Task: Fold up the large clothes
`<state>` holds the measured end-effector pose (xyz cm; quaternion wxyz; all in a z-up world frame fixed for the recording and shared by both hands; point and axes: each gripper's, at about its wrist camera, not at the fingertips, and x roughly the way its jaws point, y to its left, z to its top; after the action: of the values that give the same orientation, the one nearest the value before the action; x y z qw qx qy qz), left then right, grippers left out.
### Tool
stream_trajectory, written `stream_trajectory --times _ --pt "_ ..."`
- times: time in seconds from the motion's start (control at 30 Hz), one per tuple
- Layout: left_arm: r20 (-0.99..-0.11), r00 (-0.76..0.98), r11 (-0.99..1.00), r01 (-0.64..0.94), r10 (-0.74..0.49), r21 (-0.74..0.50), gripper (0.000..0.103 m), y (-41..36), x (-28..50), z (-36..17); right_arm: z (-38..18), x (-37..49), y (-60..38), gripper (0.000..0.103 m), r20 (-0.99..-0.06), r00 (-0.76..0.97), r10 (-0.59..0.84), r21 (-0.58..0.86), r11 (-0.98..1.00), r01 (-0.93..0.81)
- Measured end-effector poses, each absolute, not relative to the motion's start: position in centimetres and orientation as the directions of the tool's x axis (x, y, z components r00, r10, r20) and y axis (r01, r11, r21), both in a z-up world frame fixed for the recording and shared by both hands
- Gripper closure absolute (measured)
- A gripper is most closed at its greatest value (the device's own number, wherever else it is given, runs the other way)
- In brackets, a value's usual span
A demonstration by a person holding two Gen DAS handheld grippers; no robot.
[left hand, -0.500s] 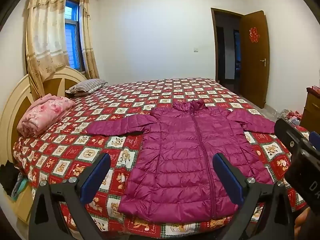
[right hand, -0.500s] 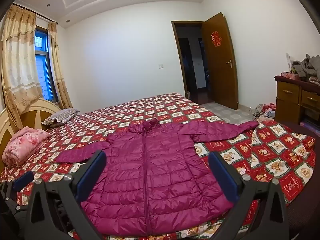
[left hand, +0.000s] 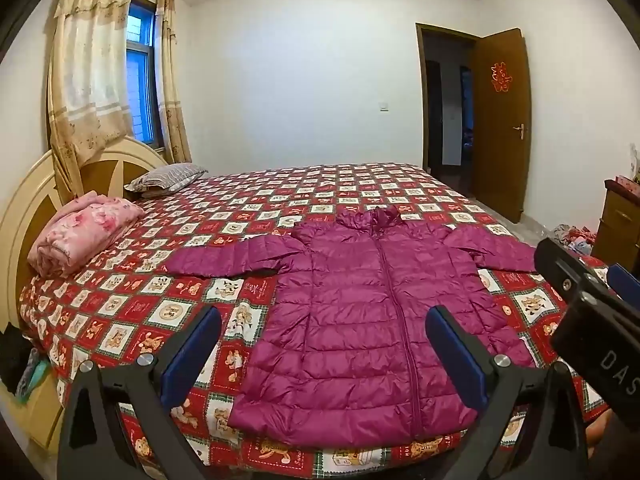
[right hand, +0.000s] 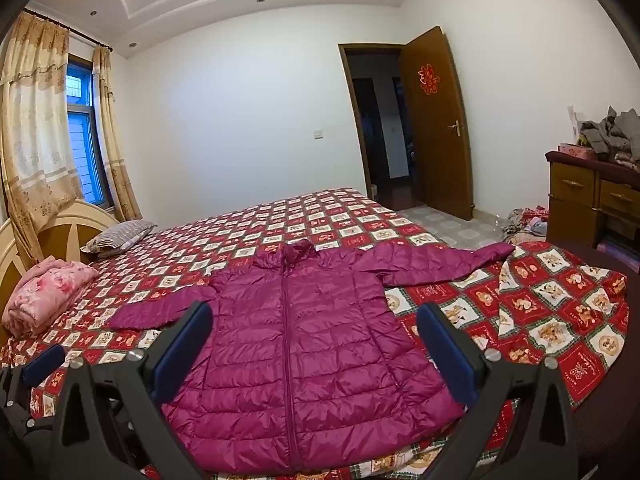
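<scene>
A magenta quilted puffer jacket (left hand: 360, 320) (right hand: 304, 344) lies flat and zipped on the bed, collar away from me, both sleeves spread out sideways. My left gripper (left hand: 324, 352) hovers open above the jacket's hem, nothing between its blue pads. My right gripper (right hand: 312, 348) is likewise open over the hem, clear of the fabric. In the left wrist view the right gripper (left hand: 592, 312) shows at the right edge; in the right wrist view the left gripper (right hand: 36, 368) shows at the lower left.
The bed carries a red checked bedspread (left hand: 132, 312) (right hand: 560, 312). A folded pink blanket (left hand: 80, 236) and a striped pillow (left hand: 168, 176) lie by the headboard (left hand: 24, 208). A wooden dresser (right hand: 588, 200) with piled clothes stands right, near an open door (right hand: 436, 120).
</scene>
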<state>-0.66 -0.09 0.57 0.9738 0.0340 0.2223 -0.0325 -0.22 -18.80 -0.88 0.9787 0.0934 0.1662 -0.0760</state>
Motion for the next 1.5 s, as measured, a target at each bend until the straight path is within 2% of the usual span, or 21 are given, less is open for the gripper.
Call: stream_trajectory --times 1.5 --pt "-0.437 0.898 0.996 0.079 -0.049 0.049 0.001 0.01 -0.71 0.49 -0.61 -0.42 -18.73 0.0 -0.338 0.934 -0.118 0.166 0.969 0.182"
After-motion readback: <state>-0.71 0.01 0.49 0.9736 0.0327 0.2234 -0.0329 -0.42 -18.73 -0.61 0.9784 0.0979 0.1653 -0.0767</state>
